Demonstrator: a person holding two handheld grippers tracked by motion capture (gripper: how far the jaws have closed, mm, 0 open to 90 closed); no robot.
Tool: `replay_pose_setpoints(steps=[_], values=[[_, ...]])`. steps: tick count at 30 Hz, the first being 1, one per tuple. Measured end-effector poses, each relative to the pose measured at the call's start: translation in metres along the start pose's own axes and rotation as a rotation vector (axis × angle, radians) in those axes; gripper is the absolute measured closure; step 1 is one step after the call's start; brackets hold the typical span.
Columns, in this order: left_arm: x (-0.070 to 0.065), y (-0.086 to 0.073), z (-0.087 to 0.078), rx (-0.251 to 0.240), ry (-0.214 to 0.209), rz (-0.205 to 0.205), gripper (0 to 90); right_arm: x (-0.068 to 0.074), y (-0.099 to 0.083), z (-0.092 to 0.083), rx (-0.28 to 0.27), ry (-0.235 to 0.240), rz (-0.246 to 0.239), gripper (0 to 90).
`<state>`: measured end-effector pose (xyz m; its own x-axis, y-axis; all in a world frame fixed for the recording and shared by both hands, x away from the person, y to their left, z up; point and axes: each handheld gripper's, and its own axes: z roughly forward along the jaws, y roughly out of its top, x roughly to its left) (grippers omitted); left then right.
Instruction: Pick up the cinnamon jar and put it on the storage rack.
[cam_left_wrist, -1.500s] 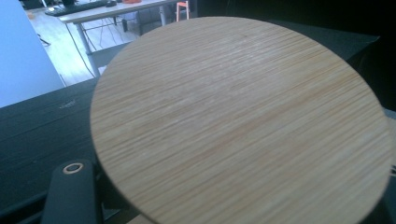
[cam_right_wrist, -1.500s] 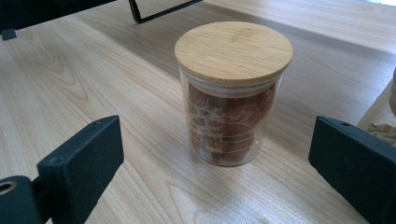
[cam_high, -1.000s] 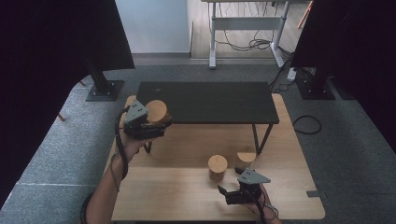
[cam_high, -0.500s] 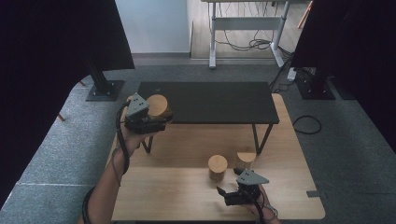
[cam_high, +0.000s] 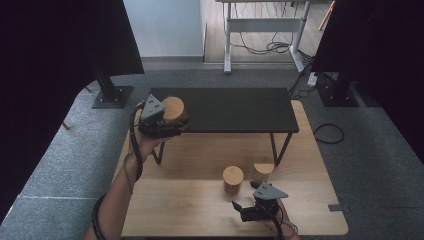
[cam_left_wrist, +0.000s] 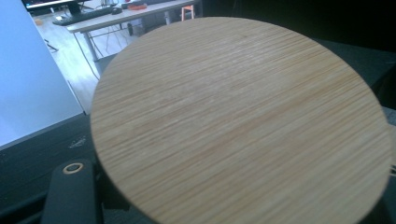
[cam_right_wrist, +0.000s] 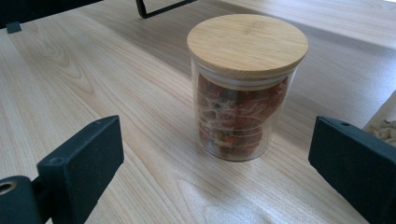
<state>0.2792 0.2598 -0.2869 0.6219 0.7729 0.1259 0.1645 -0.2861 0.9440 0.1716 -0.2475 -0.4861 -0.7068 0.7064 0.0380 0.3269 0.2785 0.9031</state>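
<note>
Holding a wood-lidded jar (cam_high: 173, 109) at the black shelf's (cam_high: 235, 109) left end, left gripper (cam_high: 167, 126) is clamped on it, forearm stretched forward. Left gripper view: lid (cam_left_wrist: 240, 121) close up. Right gripper view: jaws wide apart, second jar (cam_right_wrist: 245, 84) standing between them on the table (cam_right_wrist: 93, 70), untouched.

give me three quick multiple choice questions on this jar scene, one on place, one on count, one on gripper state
1. Where is the jar that the left gripper carries?
A. over the black shelf's left end
B. on the floor
C. beside the right gripper

2. How many wood-lidded jars stand on the light table?
A. none
B. two
C. four

3. How do the right gripper's jaws stand?
A. clamped on a lid
B. apart, facing a jar
C. shut on nothing

Answers: 1 A, the high view shows it at the black shelf corner. 2 B, two stand near the right gripper. 3 B, the red-filled jar sits beyond the spread jaws.
</note>
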Motion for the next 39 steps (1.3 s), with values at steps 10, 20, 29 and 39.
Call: replay_pose_setpoints(steps=[10,20,29,39], values=[[0.004,0.003,0.012,0.025,0.031,0.003,25.1,0.001,0.000,0.001,0.001,0.003,-0.008,2.5],[0.009,-0.003,0.019,0.025,0.051,-0.021,25.1,0.003,0.001,0.001,0.003,0.000,-0.019,2.4],[0.016,-0.007,0.025,0.036,0.060,-0.059,25.1,0.004,0.001,0.003,0.010,0.003,-0.023,2.5],[0.017,-0.006,0.031,0.055,0.065,-0.057,25.1,0.004,0.001,0.002,0.009,0.001,-0.023,2.4]])
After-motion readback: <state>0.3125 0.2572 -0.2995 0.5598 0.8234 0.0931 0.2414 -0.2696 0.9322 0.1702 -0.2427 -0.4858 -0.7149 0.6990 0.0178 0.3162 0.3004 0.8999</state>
